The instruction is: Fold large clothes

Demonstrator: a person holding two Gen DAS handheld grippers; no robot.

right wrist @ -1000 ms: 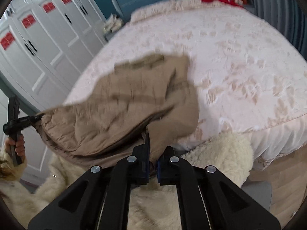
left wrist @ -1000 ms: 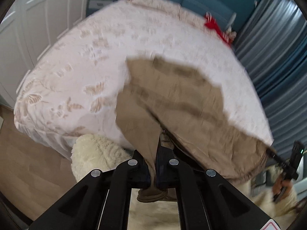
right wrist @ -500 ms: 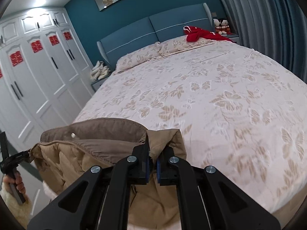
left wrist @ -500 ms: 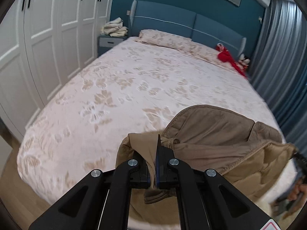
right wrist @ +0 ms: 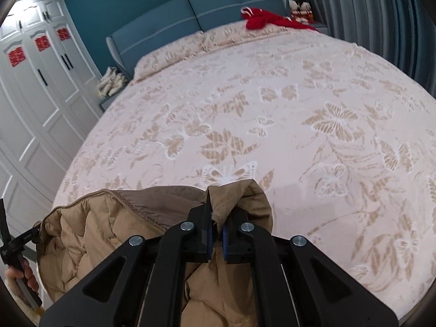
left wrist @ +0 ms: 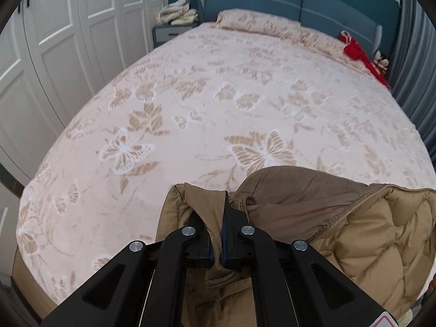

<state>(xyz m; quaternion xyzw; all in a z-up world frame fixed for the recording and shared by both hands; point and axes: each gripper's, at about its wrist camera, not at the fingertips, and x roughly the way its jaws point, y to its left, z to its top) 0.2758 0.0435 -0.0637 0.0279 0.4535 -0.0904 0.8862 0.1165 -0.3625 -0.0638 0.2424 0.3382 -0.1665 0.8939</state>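
A large tan quilted jacket (left wrist: pixel 354 231) hangs between my two grippers at the near edge of the bed (left wrist: pixel 218 103). My left gripper (left wrist: pixel 218 229) is shut on a fold of the jacket's edge. My right gripper (right wrist: pixel 216 226) is shut on another fold of the jacket (right wrist: pixel 114 231). The quilted lining faces up between them. The left gripper also shows at the far left of the right wrist view (right wrist: pixel 16 242), held by a hand. The jacket's lower part is hidden below the grippers.
The bed carries a pale cover with butterfly print (right wrist: pixel 299 109). A red garment (right wrist: pixel 267 20) and pillows (left wrist: pixel 259 23) lie by the blue headboard. White wardrobes (left wrist: pixel 54 41) stand left; a nightstand with folded cloths (left wrist: pixel 177 16); grey curtains (right wrist: pixel 381 13) right.
Both grippers have lifted the jacket up from below the bed's edge and carried it forward over the near part of the bed. Both stay shut on it.
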